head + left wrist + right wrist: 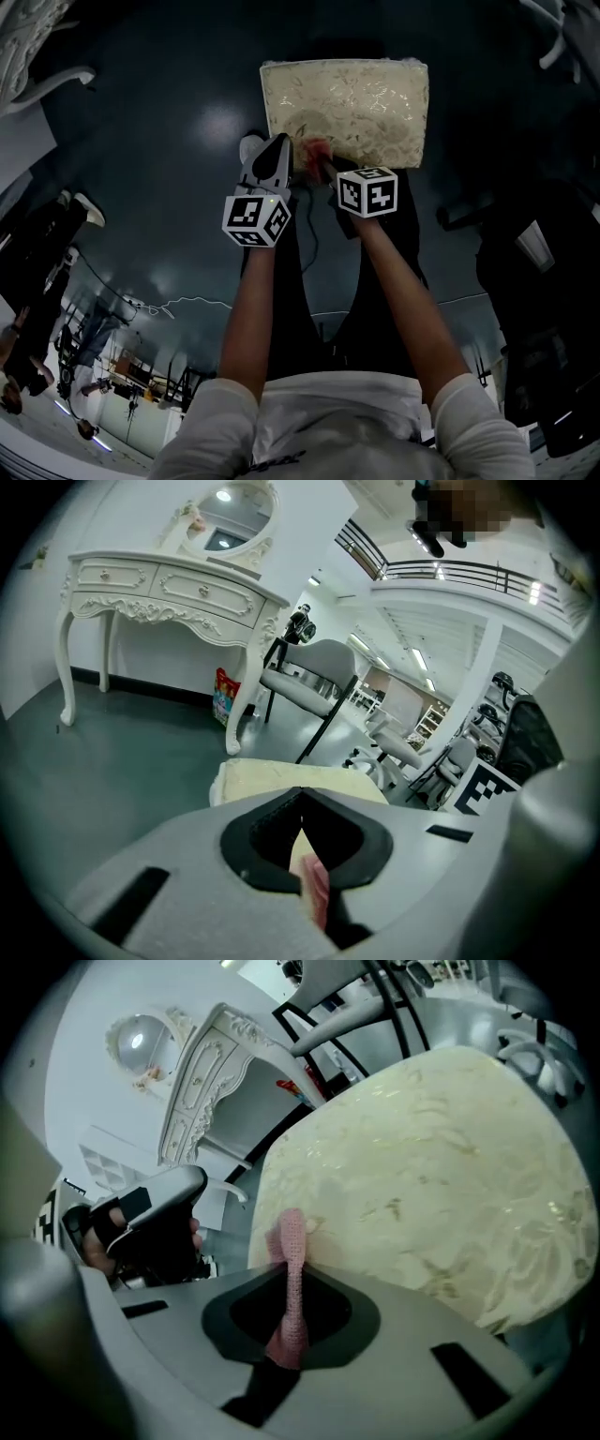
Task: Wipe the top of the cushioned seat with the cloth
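Left gripper (279,143) and right gripper (324,165) meet at the cushioned seat's (367,92) near edge. Both pairs of fingers (422,1321) are closed on the pink cloth (314,149), probably to share it for wiping.

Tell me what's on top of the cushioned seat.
Only the pink cloth, at the cushioned seat's near edge, pinched by the left gripper and right gripper. The rest of the top shows bare. The grippers cover the strip beneath them.
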The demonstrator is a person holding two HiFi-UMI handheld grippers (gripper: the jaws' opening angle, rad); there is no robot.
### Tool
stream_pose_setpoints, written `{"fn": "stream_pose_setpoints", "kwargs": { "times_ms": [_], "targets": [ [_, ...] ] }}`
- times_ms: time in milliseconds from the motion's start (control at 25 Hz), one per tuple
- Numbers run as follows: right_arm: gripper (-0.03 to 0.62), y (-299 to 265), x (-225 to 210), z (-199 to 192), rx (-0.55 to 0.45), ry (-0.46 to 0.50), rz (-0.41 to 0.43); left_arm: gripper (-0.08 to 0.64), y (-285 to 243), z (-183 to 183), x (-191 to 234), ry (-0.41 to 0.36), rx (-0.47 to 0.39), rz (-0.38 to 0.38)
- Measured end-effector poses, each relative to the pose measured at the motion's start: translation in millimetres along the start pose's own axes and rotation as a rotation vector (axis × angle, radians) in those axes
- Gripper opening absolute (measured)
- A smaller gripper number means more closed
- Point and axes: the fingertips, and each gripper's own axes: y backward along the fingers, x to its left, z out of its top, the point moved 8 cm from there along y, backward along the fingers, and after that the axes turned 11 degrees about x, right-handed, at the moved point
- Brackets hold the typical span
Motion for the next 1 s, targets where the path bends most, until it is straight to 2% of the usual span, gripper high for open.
{"fn": "stream_pose_setpoints", "kwargs": {
  "times_ms": [280, 520, 880, 1000],
  "targets": [
    [0.027, 69, -75, -6, -0.081, -0.041, -0.078, 0.014, -42, -7, -52, -0.017, 0.026, -0.057],
    [0.026, 114, -116, -15, -0.124, -0.073, -0.238, 0.014, -62, -5, -86, -0.026, 0.034, -0.098],
    [0.025, 129, -117, -12, -0.117, -0.162, -0.58, 0.014, -55, -2, -70, -0.016, 0.035, -0.073],
    [0.025, 134, -128, -14, -0.135, -0.209, -0.611, 0.014, -45, -5, -58, -0.007, 0.034, -0.058]
  ]
}}
